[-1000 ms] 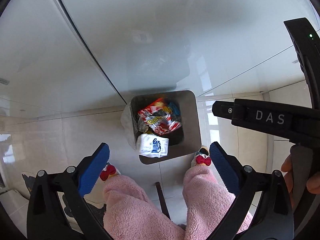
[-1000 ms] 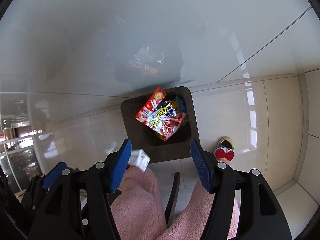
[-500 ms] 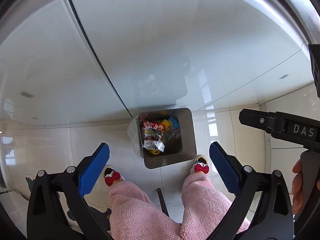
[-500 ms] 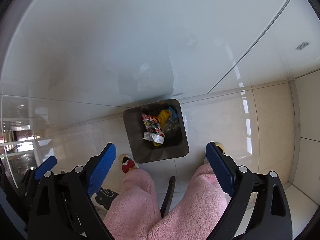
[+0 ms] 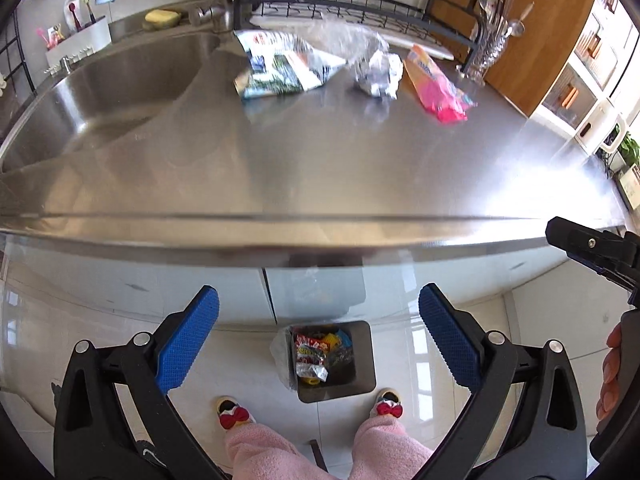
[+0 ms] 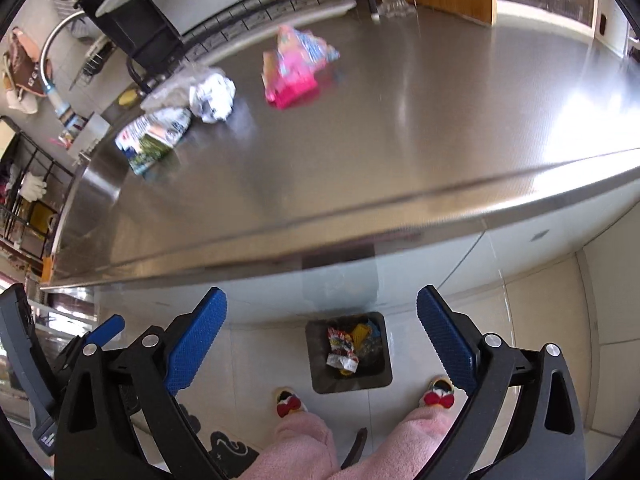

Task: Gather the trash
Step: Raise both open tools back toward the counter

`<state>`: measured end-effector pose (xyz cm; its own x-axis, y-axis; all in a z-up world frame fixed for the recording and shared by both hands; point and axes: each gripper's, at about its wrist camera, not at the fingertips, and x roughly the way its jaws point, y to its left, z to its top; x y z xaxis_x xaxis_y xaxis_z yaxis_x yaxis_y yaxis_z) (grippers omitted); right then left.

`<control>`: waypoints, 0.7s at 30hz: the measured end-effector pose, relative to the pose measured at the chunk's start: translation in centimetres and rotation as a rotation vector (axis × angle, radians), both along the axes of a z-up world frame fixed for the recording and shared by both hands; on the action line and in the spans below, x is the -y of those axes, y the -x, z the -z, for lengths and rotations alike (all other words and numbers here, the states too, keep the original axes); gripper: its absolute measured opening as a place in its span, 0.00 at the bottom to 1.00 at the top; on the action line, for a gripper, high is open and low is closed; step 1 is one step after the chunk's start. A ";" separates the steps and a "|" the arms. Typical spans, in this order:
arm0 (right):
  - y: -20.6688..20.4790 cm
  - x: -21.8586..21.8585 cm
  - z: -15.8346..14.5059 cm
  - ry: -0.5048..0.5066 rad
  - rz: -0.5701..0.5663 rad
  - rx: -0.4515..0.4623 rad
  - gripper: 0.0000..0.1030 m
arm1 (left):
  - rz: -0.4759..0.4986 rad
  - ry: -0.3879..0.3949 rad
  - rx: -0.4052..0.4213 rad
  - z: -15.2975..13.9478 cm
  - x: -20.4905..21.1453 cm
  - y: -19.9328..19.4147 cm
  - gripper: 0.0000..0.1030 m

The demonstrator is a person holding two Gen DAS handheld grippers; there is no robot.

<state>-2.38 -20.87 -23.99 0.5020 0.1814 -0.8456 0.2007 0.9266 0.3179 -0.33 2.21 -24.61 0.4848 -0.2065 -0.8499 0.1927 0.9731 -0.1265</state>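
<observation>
I see both grippers, left [image 5: 319, 336] and right [image 6: 322, 338], spread wide and empty; the right jaws have just been opening. Far ahead the pink wrapper [image 5: 436, 84] lies on the counter [image 5: 320, 168], its long axis slanting away from me.

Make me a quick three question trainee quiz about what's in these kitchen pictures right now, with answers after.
1. True or false: both claws are empty.
2. Multiple choice: the bin stands (A) on the counter, (B) on the floor between the person's feet, (C) in the sink.
3. Which piece of trash on the counter lies nearest the sink?

Key
1. True: the left claw and right claw stand open, nothing between them.
2. B: bin on the floor.
3. The green and white wrapper, beside the sink; crumpled paper and pink packet lie farther off on the counter.
</observation>
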 end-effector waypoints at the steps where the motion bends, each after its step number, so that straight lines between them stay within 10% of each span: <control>1: -0.4 0.2 -0.9 0.002 0.001 0.024 0.94 | -0.011 -0.003 0.007 -1.0 -0.2 -0.6 0.92; 12: -8.1 1.1 -6.7 0.035 0.006 0.108 0.94 | -0.059 -0.019 0.081 -5.3 -2.5 -8.1 0.92; 21: -15.5 2.6 -5.6 0.066 0.023 0.098 0.88 | -0.085 -0.005 0.115 -5.1 -3.6 -14.1 0.91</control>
